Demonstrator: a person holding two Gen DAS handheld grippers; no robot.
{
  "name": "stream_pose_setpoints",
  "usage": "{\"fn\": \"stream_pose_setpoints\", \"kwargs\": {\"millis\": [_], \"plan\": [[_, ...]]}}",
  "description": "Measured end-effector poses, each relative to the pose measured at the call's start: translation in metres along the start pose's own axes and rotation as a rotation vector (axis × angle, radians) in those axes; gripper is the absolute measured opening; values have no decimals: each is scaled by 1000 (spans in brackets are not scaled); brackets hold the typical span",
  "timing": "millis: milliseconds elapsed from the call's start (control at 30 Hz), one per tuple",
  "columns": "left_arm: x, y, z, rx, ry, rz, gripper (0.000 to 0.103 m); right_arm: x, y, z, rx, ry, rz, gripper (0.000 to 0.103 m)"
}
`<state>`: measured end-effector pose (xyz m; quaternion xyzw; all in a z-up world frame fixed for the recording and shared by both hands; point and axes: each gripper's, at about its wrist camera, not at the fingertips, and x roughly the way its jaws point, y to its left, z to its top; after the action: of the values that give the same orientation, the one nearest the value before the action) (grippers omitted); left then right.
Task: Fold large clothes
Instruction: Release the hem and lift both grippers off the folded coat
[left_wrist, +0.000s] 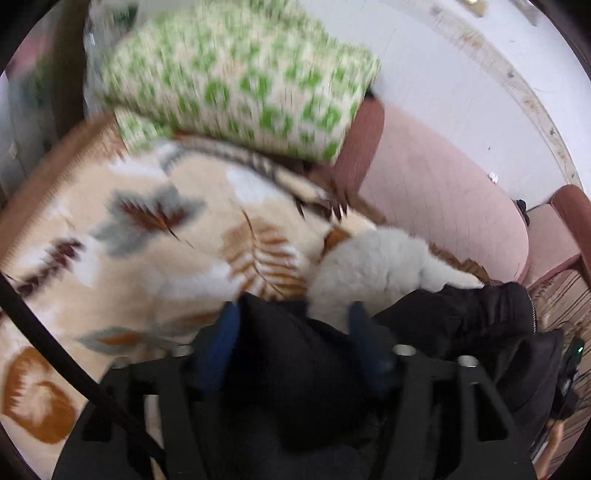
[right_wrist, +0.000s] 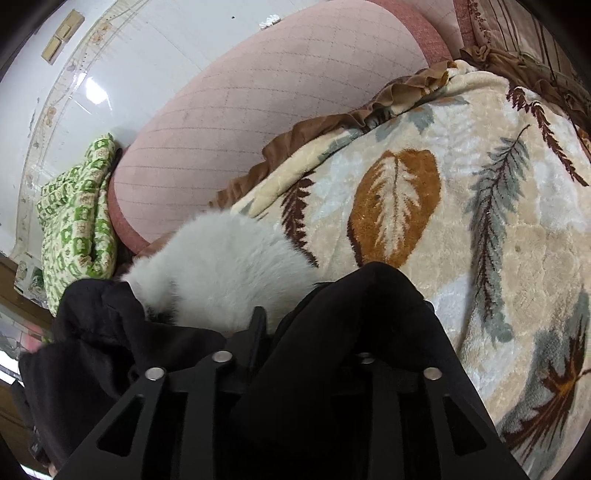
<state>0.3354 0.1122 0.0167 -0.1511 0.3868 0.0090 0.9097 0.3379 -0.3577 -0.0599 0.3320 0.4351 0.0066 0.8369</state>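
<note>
A black coat (left_wrist: 461, 325) with a white fur trim (left_wrist: 380, 266) lies on a leaf-patterned blanket (left_wrist: 129, 258). My left gripper (left_wrist: 291, 325) has its blue fingers (left_wrist: 221, 343) closed around a fold of the black fabric. In the right wrist view the black coat (right_wrist: 369, 350) drapes over my right gripper (right_wrist: 291, 325) and hides its fingertips; the fabric bunches between the jaws. The fur trim (right_wrist: 221, 266) lies just ahead, on the blanket (right_wrist: 498, 221).
A green-and-white patterned quilt (left_wrist: 240, 81) is piled at the bed's head, also visible in the right wrist view (right_wrist: 77, 214). A pink padded headboard (right_wrist: 240, 122) runs along the white wall. A black cable (left_wrist: 55, 347) crosses the lower left.
</note>
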Motion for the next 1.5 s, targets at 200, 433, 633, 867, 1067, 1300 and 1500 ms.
{"fn": "stream_pose_setpoints", "kwargs": {"millis": [200,433,633,867,1067,1300,1500], "plan": [[-69,-14,-17,104,-93,65,73,-28,5,0,-4,-60,-44,72],[-122,-33,-53,243,-141,104,73,-88,17,-5,-24,-152,-72,84],[-166,-46,-86,310,-199,87,73,-145,43,-30,-137,-206,-53,87],[-189,-48,-113,339,-211,40,74,-174,84,-83,-299,-180,-7,87],[-182,-35,-120,313,-196,26,75,-159,116,-111,-380,-148,14,80],[-141,-2,-113,188,-119,27,75,-98,155,-131,-512,-49,-40,47],[-124,15,-116,196,-102,69,75,-72,156,-127,-453,-54,-52,47]]}}
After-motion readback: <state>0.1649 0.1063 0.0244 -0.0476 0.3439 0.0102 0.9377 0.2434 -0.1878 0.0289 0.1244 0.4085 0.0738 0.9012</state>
